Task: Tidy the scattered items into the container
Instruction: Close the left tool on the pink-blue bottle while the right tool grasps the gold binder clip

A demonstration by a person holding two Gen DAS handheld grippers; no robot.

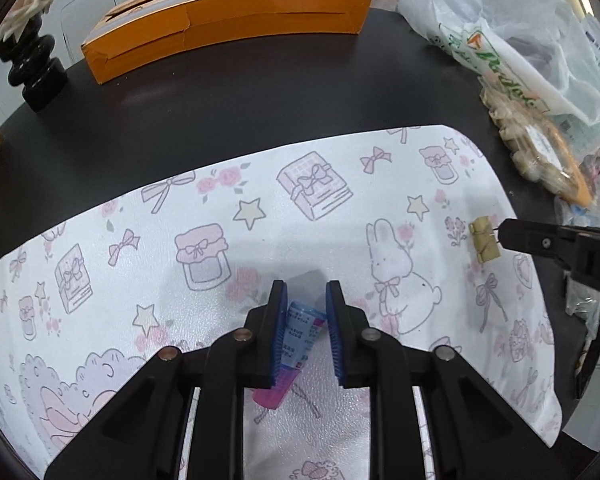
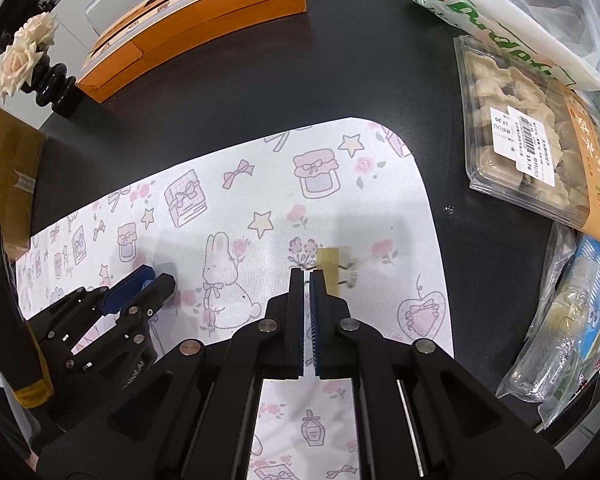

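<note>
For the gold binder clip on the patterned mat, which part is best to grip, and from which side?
Grip the gold binder clip across its flat folded body, not the thin wire handles, which jut out to the right in the right wrist view and look slippery. It lies flat on the mat, so coming down from above, jaws spanning the body's narrow width, seems best. The right gripper sits at its near edge, nearly closed.

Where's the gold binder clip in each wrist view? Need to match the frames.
Left wrist: gold binder clip at far right on the patterned mat, just left of the right gripper tip.
Right wrist: the clip sits centre, just beyond the nearly closed fingertips of that gripper.
Shared landmark: the printed rabbit, left of the clip in both.
</note>
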